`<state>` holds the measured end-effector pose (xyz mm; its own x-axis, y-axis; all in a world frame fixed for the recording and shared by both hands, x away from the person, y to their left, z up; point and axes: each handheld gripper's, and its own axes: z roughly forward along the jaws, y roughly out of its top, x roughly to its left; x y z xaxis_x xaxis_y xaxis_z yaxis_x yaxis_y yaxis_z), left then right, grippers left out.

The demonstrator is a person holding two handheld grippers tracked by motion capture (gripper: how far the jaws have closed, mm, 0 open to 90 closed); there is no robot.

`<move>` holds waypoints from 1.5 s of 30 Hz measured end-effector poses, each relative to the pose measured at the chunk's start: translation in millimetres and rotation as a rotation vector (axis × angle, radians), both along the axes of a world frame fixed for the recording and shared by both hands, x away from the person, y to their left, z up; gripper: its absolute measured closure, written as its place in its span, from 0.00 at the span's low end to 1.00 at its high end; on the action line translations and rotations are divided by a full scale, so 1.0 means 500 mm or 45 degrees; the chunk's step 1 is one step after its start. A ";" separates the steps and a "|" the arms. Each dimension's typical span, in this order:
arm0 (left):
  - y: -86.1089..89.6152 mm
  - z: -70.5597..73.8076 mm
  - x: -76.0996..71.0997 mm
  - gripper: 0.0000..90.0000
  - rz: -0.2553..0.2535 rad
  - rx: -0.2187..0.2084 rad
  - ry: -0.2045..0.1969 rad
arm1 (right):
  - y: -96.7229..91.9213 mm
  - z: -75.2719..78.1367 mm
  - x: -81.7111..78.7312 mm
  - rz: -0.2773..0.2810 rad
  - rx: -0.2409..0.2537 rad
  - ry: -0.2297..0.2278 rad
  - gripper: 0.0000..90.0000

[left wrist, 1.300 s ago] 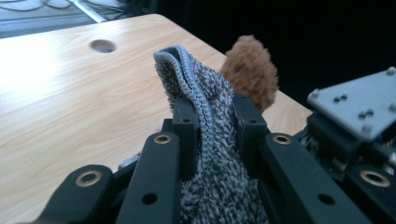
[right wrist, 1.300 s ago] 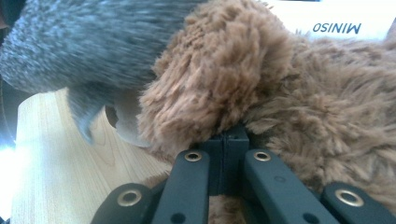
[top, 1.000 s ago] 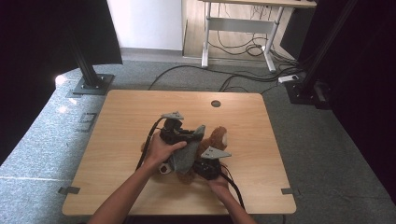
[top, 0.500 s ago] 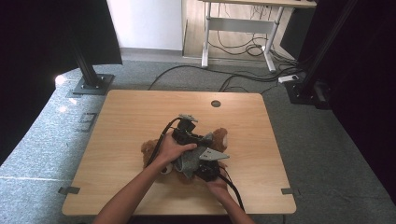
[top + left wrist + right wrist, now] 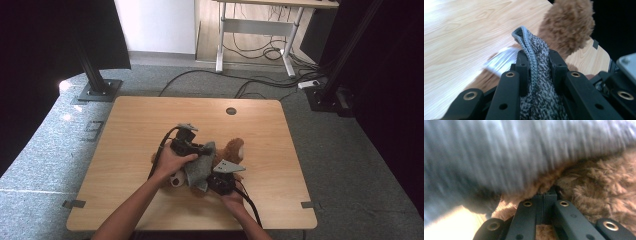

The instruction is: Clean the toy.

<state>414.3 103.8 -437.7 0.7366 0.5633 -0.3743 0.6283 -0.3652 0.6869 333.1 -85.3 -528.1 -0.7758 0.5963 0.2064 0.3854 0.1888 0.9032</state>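
Leftward and nearer comes the left gripper [image 5: 537, 75], jaws clamped on the grey knitted garment [image 5: 536, 82]; right gripper [image 5: 546, 195] pinches the teddy bear's [image 5: 231, 150] fur. Pull gently apart, keeping both grips firm.

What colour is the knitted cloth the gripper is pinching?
The knitted cloth is speckled grey and white with a plain grey edge, clearest in the left gripper view.

grey knit [image 5: 506, 152] blurred, teddy [image 5: 232, 150] mostly covered
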 end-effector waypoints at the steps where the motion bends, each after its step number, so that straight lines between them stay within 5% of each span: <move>1: 0.013 -0.002 -0.001 0.82 0.011 -0.005 0.001 | 0.000 0.000 0.000 -0.002 0.004 0.003 1.00; 6: 0.076 -0.012 -0.009 0.82 0.092 -0.002 -0.013 | 0.000 -0.001 0.000 -0.006 0.007 0.001 1.00; 12: 0.173 -0.028 -0.017 0.82 0.184 -0.085 0.017 | -0.001 -0.002 -0.001 -0.006 0.014 0.004 1.00; 18: 0.222 -0.035 -0.028 0.82 0.207 -0.144 0.035 | -0.002 -0.005 -0.008 0.007 0.014 0.019 1.00; 22: 0.230 -0.042 -0.041 0.82 0.196 -0.171 0.042 | 0.000 -0.010 -0.018 0.030 -0.029 0.030 1.00; 25: 0.236 -0.044 -0.043 0.82 0.209 -0.165 0.042 | 0.009 -0.036 -0.024 0.045 -0.168 0.040 1.00; 35: 0.236 -0.056 -0.038 0.82 0.169 -0.241 0.081 | 0.009 -0.037 -0.013 0.044 -0.152 0.116 0.98; 45: 0.214 -0.064 -0.022 0.82 0.085 -0.289 0.179 | 0.049 -0.040 0.000 0.013 -0.232 0.108 0.99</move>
